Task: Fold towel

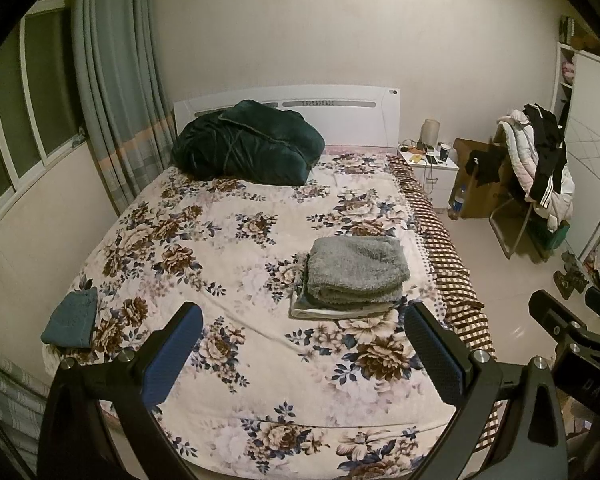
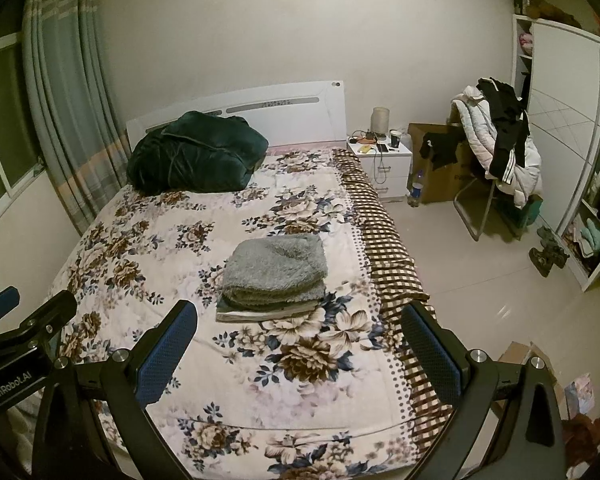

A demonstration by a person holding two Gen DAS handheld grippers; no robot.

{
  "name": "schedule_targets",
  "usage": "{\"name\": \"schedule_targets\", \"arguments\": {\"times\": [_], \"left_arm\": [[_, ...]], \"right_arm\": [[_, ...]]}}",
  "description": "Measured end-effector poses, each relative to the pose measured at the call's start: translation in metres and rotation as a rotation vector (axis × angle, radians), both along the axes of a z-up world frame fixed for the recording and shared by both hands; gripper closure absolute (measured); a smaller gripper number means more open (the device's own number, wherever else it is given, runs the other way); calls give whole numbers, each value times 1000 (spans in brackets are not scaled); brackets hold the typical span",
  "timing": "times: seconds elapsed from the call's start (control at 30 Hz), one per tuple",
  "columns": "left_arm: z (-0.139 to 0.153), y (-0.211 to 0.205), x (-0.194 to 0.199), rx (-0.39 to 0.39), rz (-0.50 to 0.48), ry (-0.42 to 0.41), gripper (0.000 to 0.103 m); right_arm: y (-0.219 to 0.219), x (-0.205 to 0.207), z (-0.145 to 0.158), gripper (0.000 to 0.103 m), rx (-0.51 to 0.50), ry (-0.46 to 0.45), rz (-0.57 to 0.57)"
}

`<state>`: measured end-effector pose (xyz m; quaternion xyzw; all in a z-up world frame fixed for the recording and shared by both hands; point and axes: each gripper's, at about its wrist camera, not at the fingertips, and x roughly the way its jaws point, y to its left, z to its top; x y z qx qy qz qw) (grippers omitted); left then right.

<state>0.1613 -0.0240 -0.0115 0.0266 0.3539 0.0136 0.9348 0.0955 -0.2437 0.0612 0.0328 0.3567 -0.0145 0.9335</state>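
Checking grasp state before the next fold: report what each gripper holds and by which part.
Nothing is held. The left gripper and right gripper are both open above the bed, short of the folded grey towel.

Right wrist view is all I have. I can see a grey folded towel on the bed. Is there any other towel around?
Observer: Yes. The left wrist view shows a small teal folded cloth, probably a towel, at the left edge of the bed, well apart from the grey towel.
Operator: Is the left gripper holding anything?
Observer: No. The left gripper is open, with nothing between its fingers, over the foot of the bed.
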Motion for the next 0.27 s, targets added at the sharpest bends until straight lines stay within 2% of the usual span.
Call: {"name": "schedule_targets", "arguments": {"times": [0.27], "left_arm": [[9,-2,0,5,10,-13,0]], "right_arm": [[1,-4,0,0,3,0,-4]]}}
